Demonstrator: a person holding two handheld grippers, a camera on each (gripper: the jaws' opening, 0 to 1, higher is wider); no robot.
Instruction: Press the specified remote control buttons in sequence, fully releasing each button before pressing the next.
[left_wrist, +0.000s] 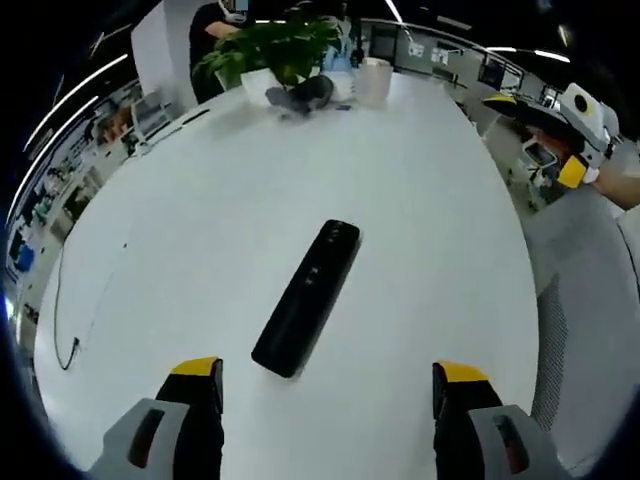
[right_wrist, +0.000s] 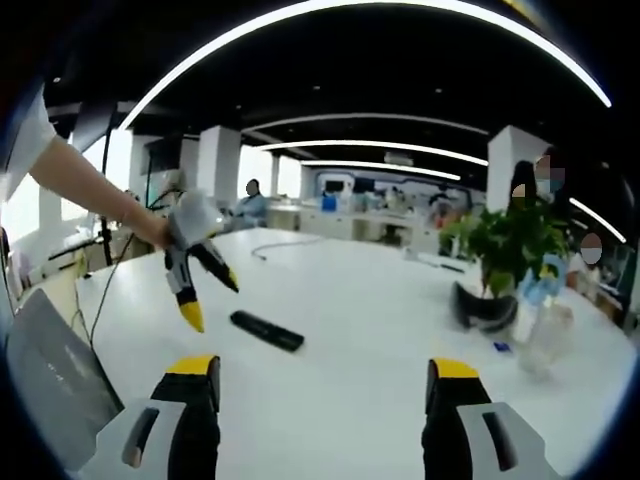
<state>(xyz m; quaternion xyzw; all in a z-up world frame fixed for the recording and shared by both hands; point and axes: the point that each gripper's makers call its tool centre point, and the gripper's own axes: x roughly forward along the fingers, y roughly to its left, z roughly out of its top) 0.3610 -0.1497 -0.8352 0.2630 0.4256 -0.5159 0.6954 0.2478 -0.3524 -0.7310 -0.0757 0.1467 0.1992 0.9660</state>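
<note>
The remote (left_wrist: 308, 298) lies flat mid-tabletop (left_wrist: 430, 200), ahead of the left gripper (left_wrist: 325, 385), jaws apart. Right gripper (right_wrist: 318, 385) hovers farther off, jaws apart. Remote looks light, rigid, likely to slide; press straight down.

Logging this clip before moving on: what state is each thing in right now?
Remote control: lying flat on the white table, untouched.
Left tool: open, above the near end of the remote.
Right tool: open, held off the table.
Potted plant: upright at the far edge.
</note>
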